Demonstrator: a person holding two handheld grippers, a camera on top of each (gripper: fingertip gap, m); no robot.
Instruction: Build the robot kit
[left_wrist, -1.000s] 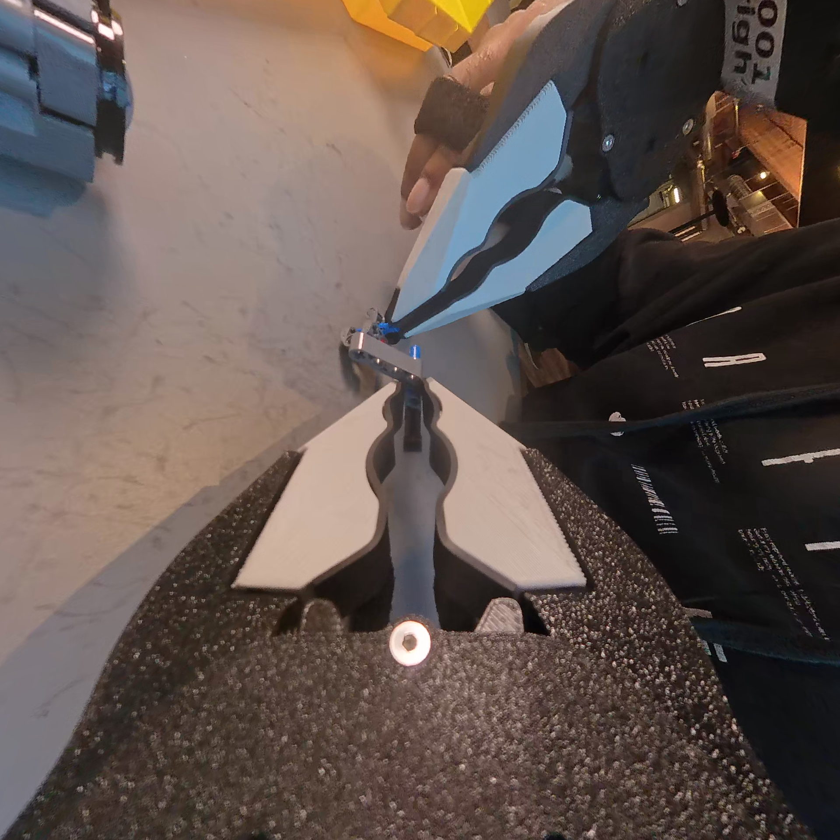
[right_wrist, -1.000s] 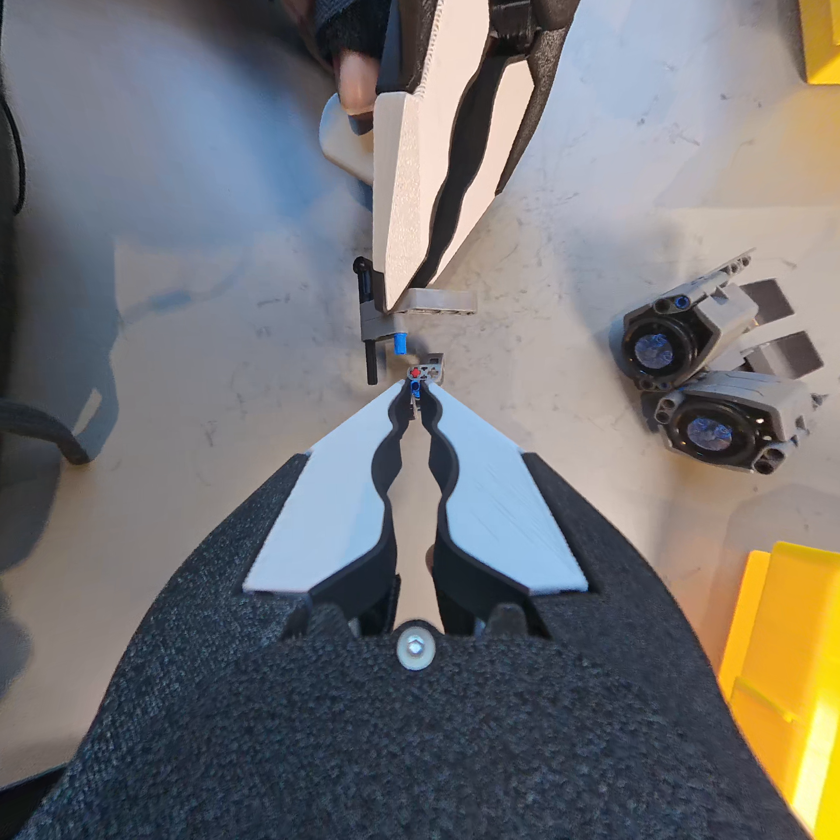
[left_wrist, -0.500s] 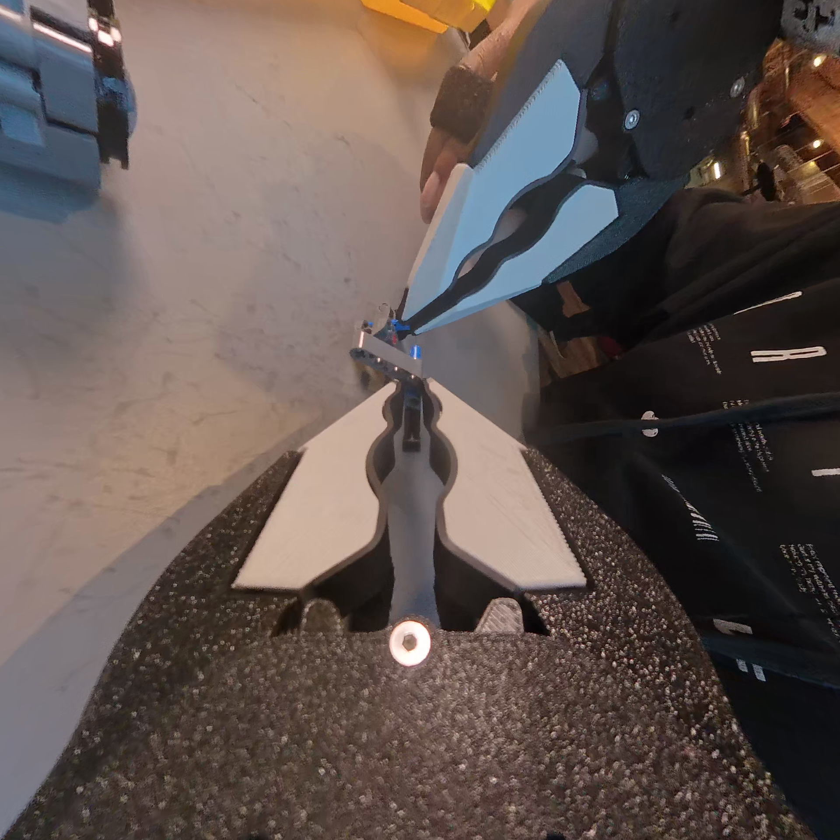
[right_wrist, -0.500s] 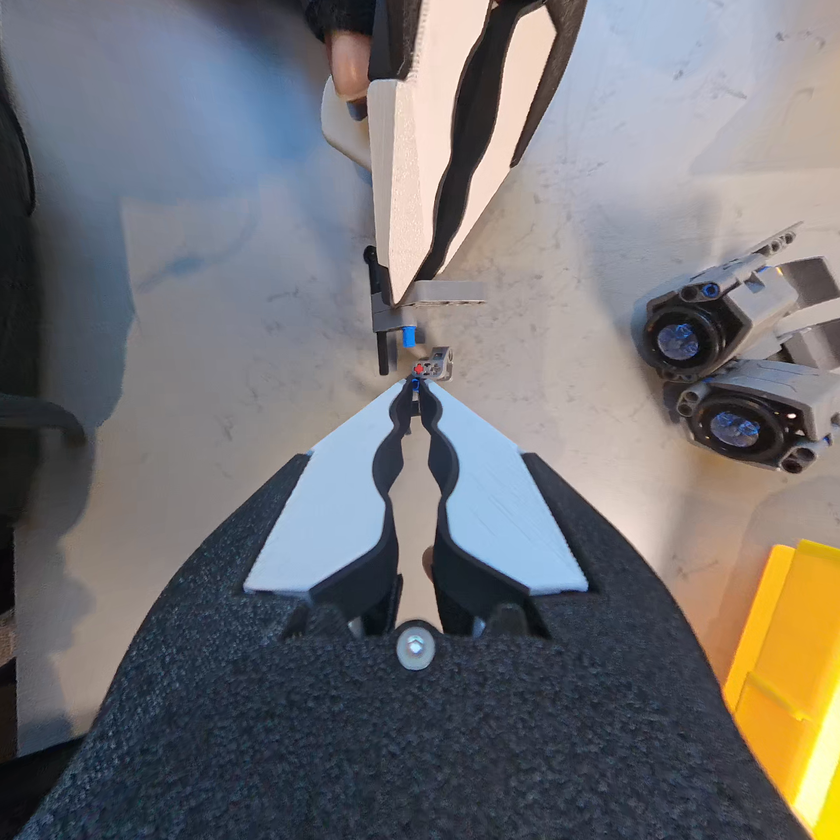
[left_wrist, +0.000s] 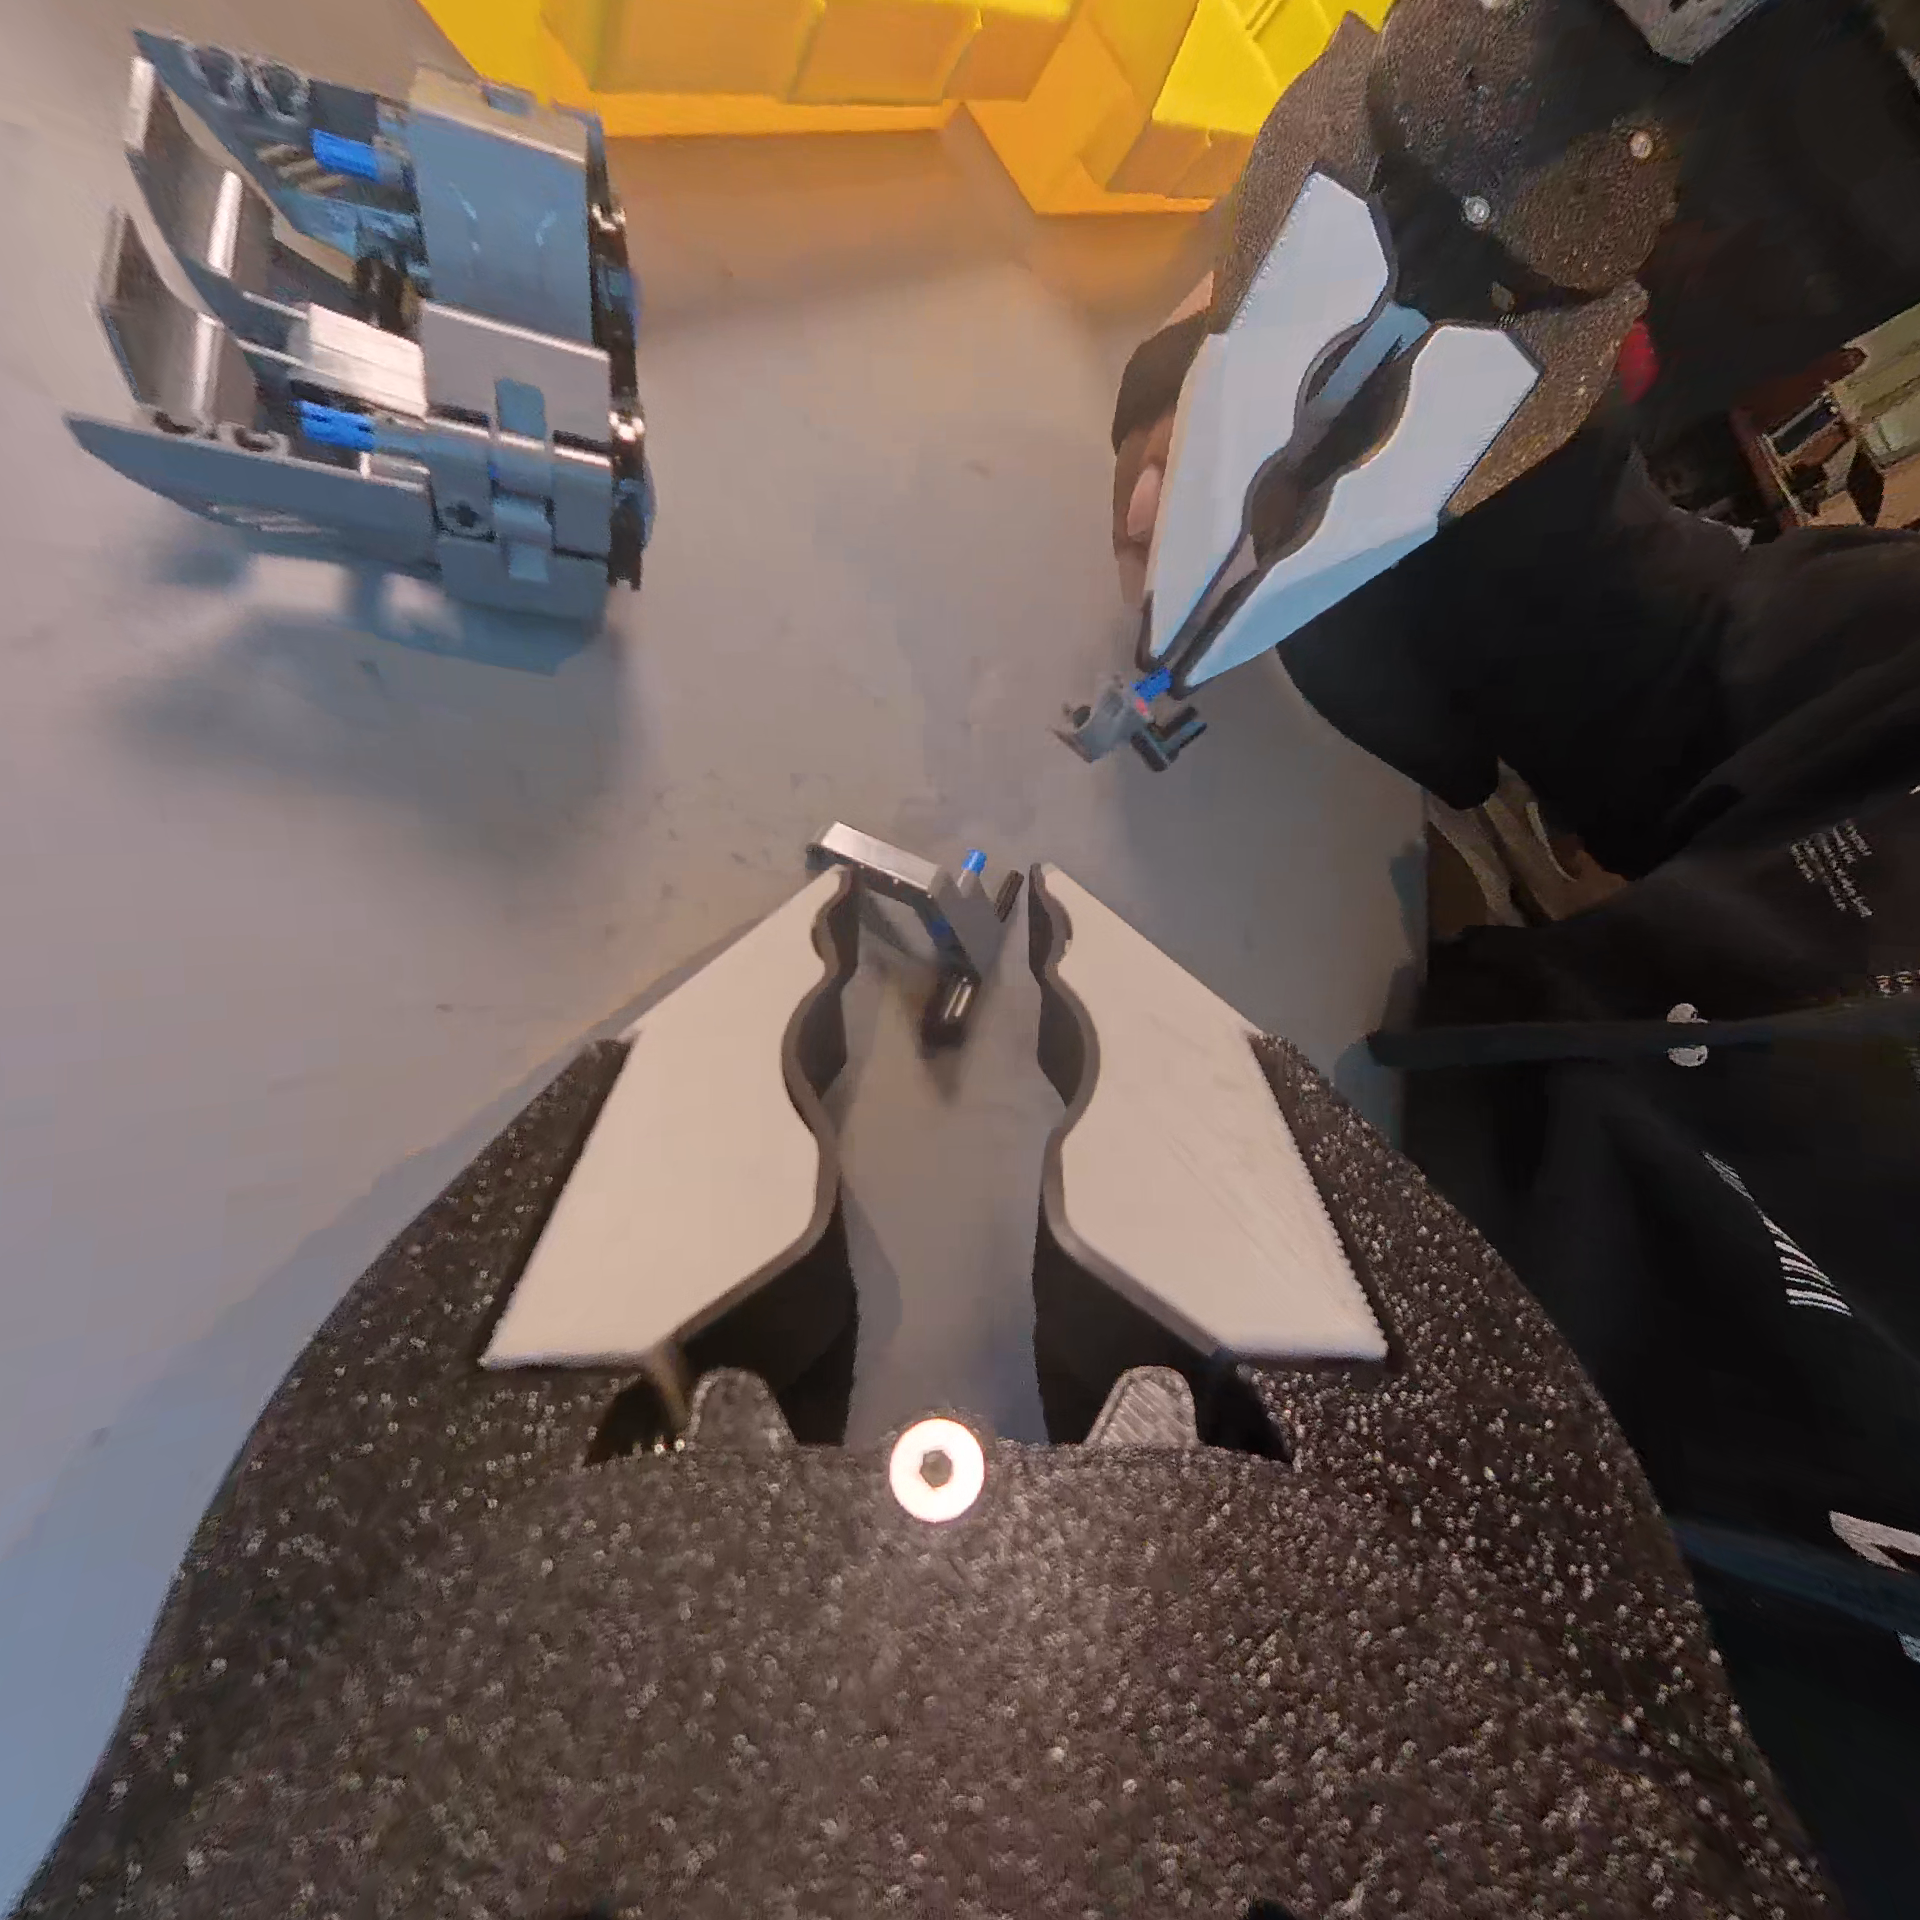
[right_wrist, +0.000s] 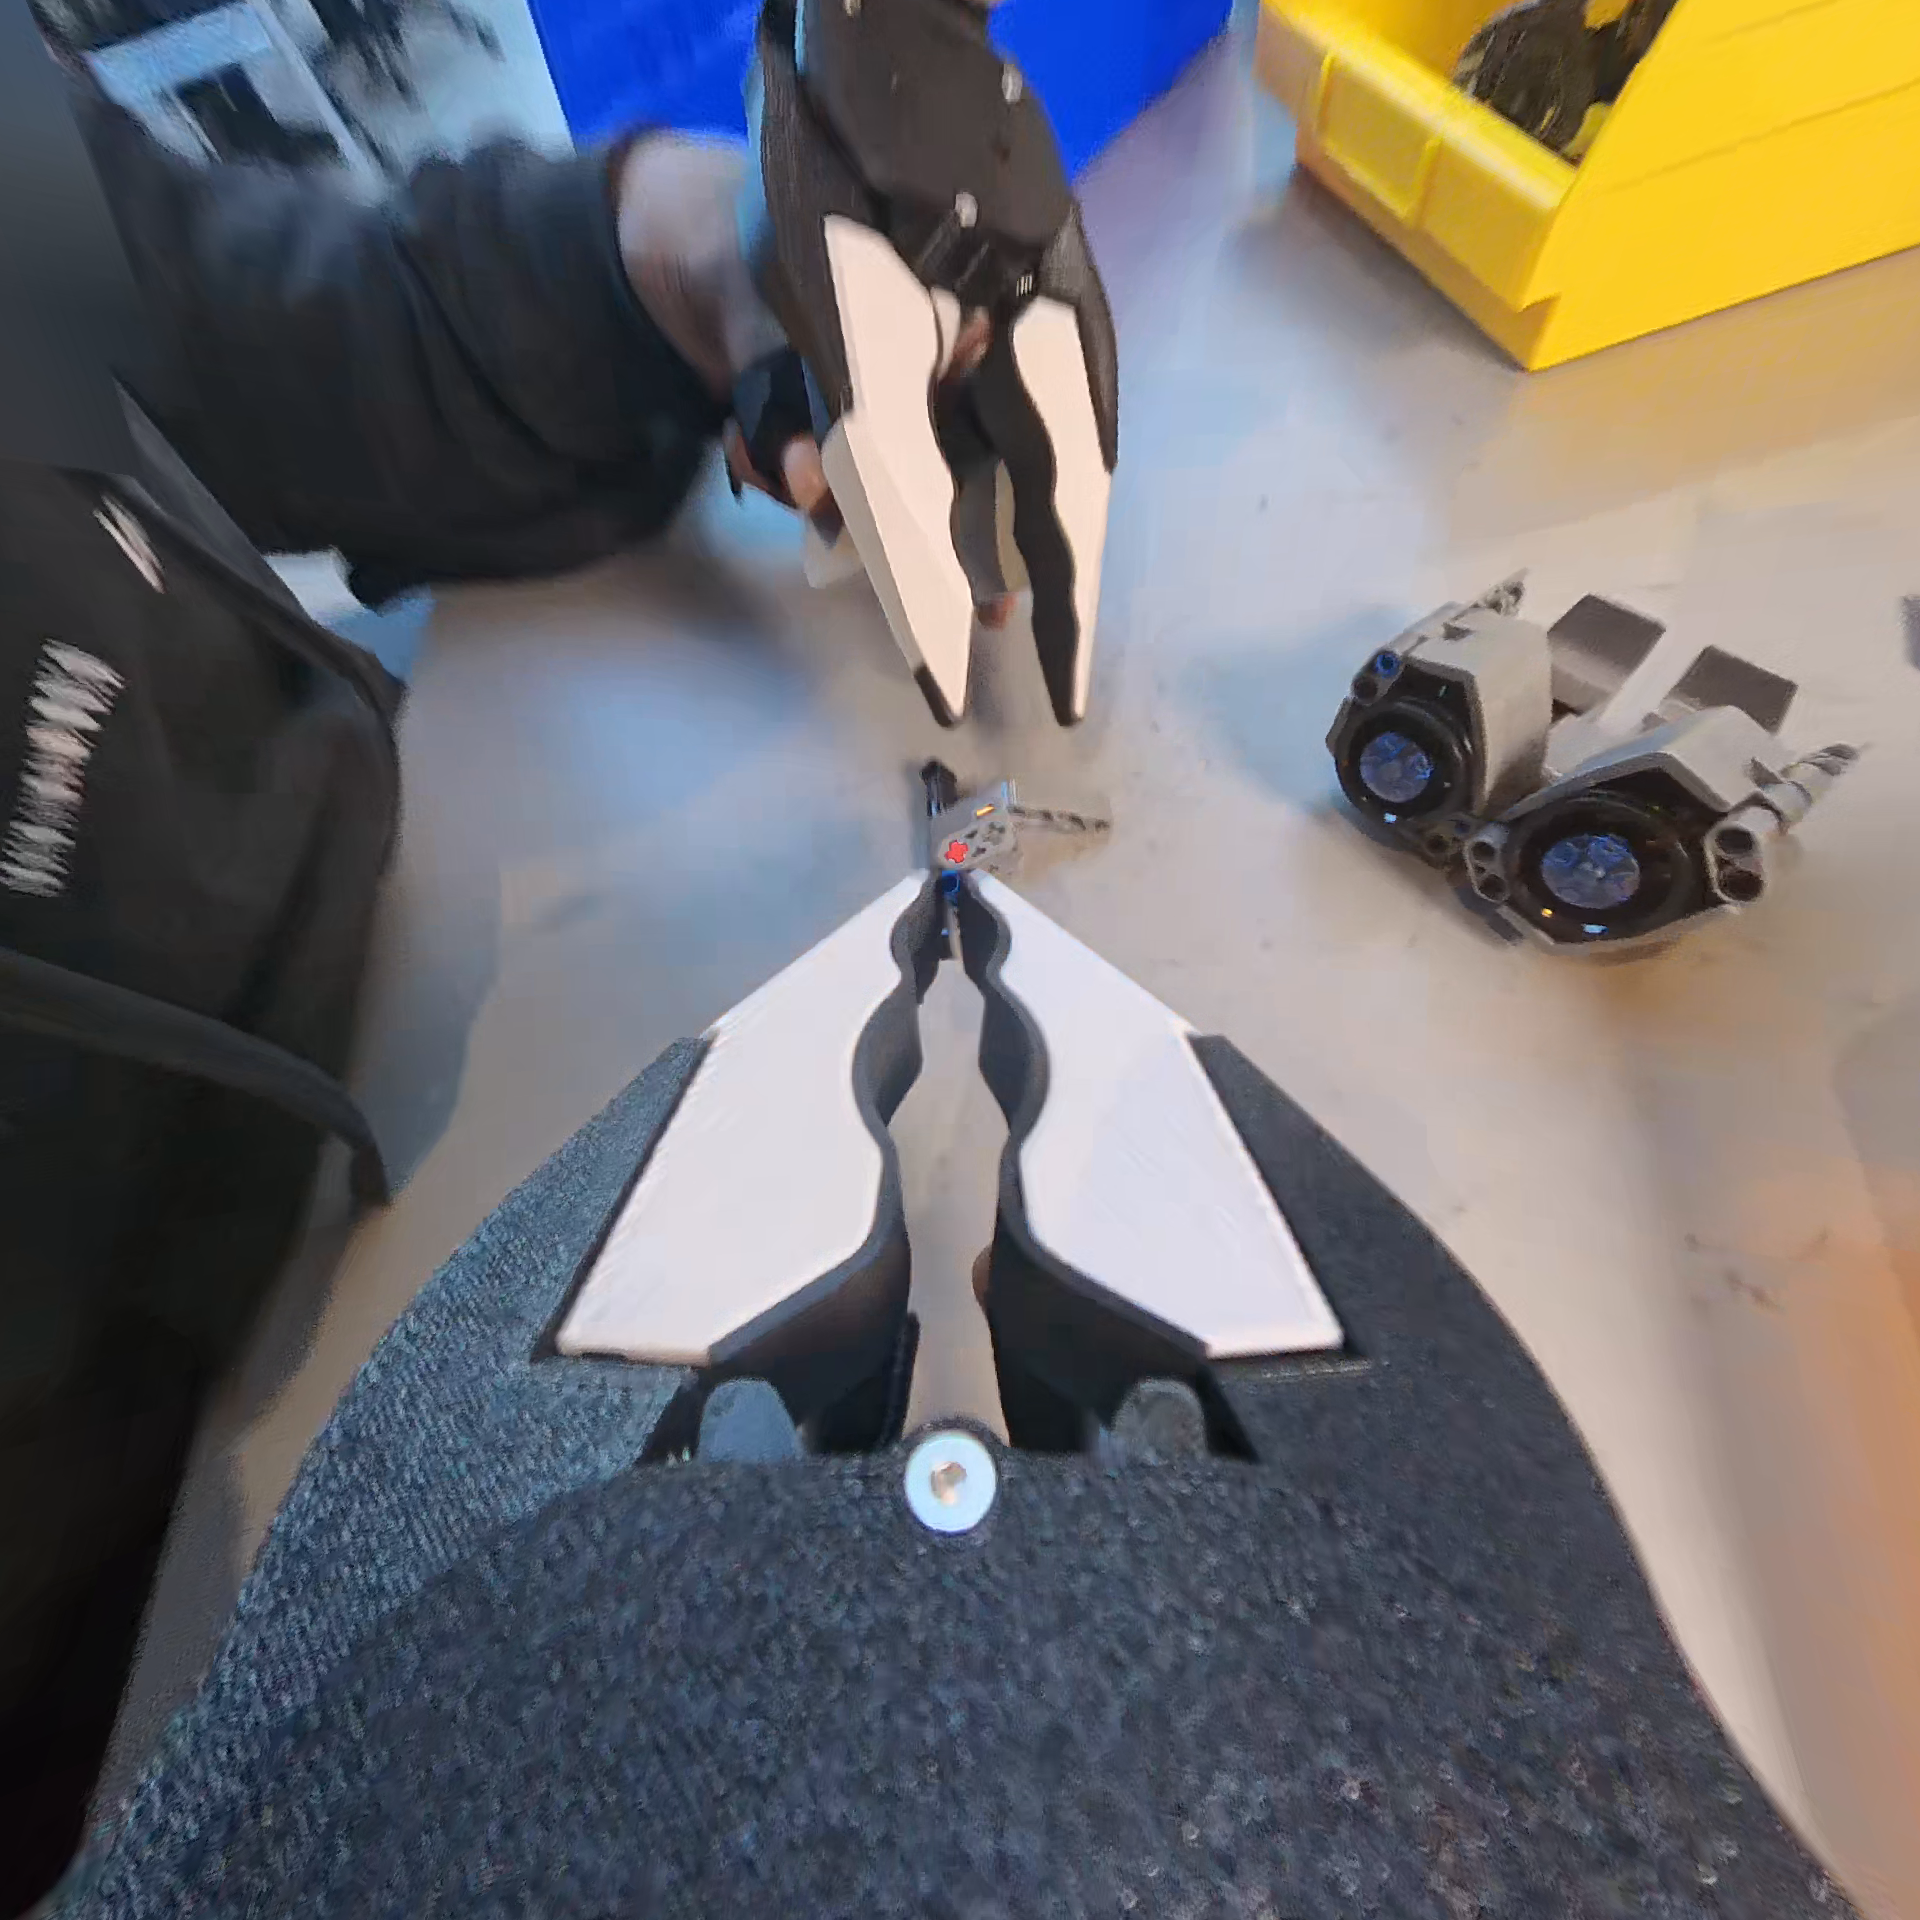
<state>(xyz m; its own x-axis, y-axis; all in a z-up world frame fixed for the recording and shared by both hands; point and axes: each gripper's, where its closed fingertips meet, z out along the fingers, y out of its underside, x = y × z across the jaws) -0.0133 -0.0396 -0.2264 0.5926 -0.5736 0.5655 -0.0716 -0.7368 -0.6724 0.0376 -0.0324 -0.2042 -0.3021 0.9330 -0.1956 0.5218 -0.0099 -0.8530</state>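
My left gripper (left_wrist: 932, 881) is open. A grey L-shaped beam piece (left_wrist: 883, 857) with a blue pin and a black axle lies loose between its fingers, and no pad presses on it. In the right wrist view this piece (right_wrist: 1055, 821) rests on the grey table (right_wrist: 1351, 1143) below the raised, open left gripper (right_wrist: 1008, 712). My right gripper (right_wrist: 951, 883) is shut on a small grey connector (right_wrist: 977, 836) with a red cross axle and a blue pin, held just above the table. In the left wrist view the right gripper (left_wrist: 1164, 675) holds that connector (left_wrist: 1127, 722).
A grey model with two round engine ends (right_wrist: 1558, 790) sits on the table to the right; it also shows in the left wrist view (left_wrist: 395, 384). Yellow bins (right_wrist: 1621, 177) and a blue bin (right_wrist: 644, 52) stand at the back. A person's dark sleeve (right_wrist: 416, 364) is at left. My hands' fingertips stand some 7 cm from each other.
My left gripper has opened and let go of the L-shaped piece, which now lies loose. The two grippers have drawn apart. The right gripper stays shut on the small connector.
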